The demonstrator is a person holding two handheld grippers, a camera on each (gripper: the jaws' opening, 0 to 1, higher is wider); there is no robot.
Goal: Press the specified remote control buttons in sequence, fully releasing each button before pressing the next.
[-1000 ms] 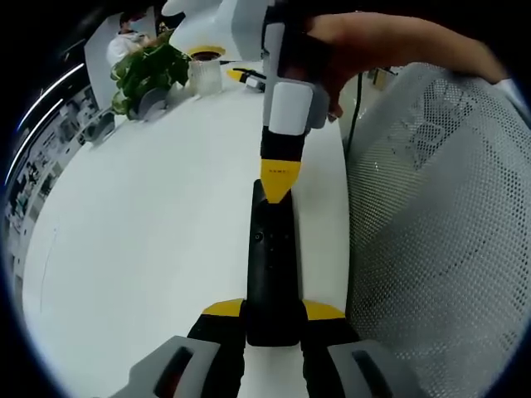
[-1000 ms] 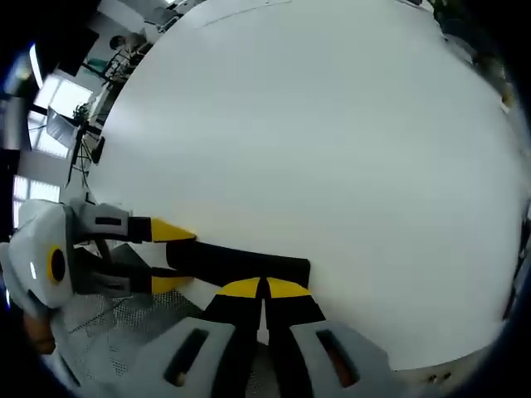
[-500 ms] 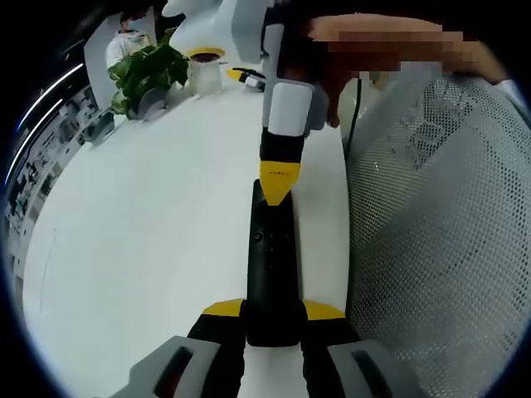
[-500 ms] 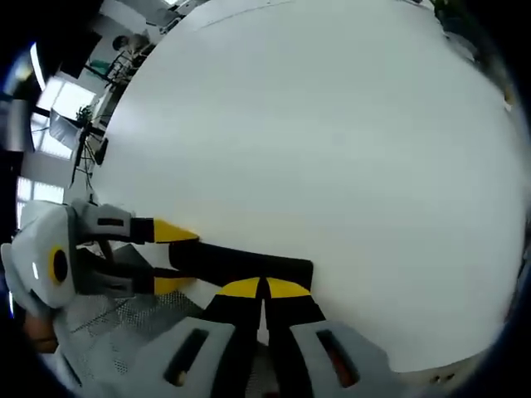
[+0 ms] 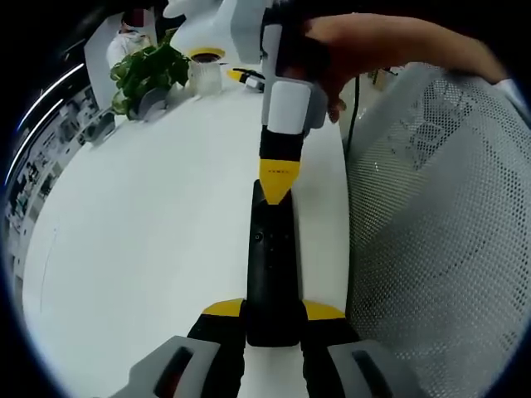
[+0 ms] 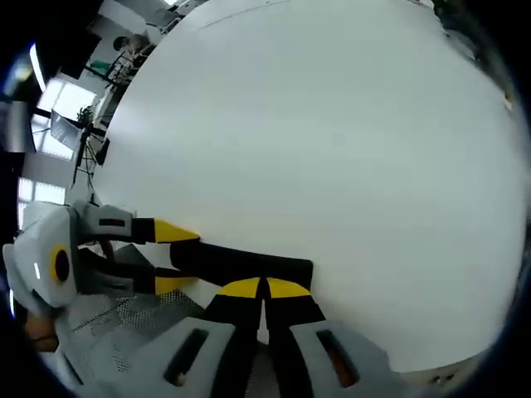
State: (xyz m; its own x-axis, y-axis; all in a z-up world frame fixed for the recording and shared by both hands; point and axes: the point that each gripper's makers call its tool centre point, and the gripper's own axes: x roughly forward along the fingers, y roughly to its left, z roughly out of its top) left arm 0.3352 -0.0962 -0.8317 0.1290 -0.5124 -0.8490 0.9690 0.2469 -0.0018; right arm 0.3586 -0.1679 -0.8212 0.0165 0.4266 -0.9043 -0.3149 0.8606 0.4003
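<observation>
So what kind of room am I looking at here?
Probably an office or lab: a long white table, a mesh chair back, a potted plant at the table's far end, and what look like windows beyond.

No text, label or number can be read.

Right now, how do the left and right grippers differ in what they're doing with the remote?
The left gripper has its jaws either side of the black remote control's near end, clamping it flat on the white table. The right gripper has its jaws shut together, empty, tips pointing down onto the remote's far end. The left lies along the remote; the right comes from above. Both have yellow tips.
</observation>
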